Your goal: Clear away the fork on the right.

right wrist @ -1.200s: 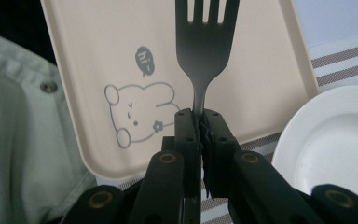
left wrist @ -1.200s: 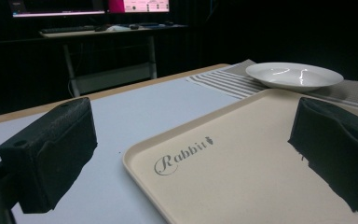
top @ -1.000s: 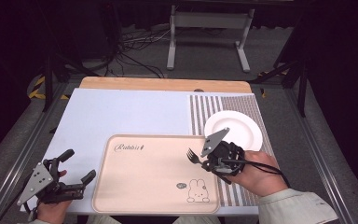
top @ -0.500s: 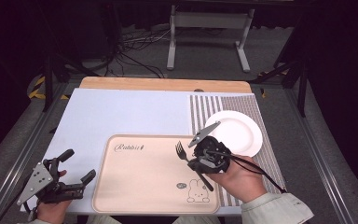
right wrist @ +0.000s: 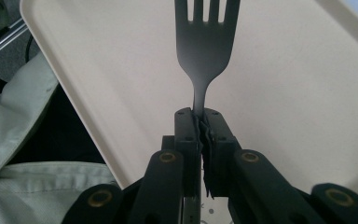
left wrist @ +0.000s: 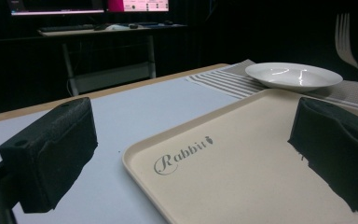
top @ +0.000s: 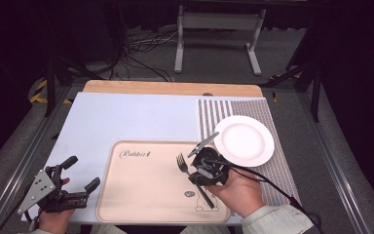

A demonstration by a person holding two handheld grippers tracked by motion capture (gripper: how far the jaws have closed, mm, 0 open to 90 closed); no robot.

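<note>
A dark, matte fork (right wrist: pixel 207 51) is clamped by its slim neck between the closed fingers of the right gripper (top: pixel 205 168), held over the smooth beige tray (top: pixel 141 195) at the bench's near edge. The left gripper (top: pixel 73 180) is held open near the near-left corner, its blocky foam fingers (left wrist: pixel 51 154) spread apart. A round, glossy white plate (top: pixel 244 140) rests on the striped woven mat (top: pixel 209 119) toward the right edge.
</note>
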